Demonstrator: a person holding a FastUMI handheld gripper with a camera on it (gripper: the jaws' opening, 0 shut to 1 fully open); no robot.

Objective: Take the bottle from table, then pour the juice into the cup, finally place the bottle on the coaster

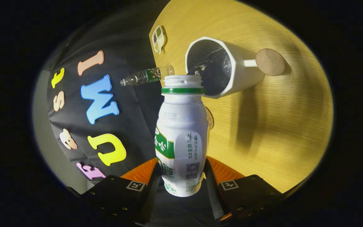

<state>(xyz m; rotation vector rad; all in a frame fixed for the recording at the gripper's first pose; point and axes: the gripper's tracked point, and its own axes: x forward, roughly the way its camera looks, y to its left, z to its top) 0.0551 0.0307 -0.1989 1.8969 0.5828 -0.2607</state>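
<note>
Gripper (181,176) is clamping the bottle (181,135) low on its body, both fingers pressing its sides. Bottle is uncapped and tipped over, mouth sitting at the rim of the cup (222,71), and a thin stream is running into the cup. Judging from that, the pour step is under way. Low grip is probably keeping the fingers clear of the neck and cup rim while tilting.

Cup is white, with a handle on the side away from the cloth wall, standing on the wooden table (279,126). A round brown disc (270,62) is lying just past the handle, likely the coaster. A second round edge (210,118) is peeking out right behind the bottle; can't tell what it is.

Other stuff: a clear plastic bottle (145,76) near the table edge by the cloth wall, and a small divided dish (158,39) further along that edge. Both well apart from the cup. Cup itself is standing between bottle and disc, so the placing move will need to go around or over it.
</note>
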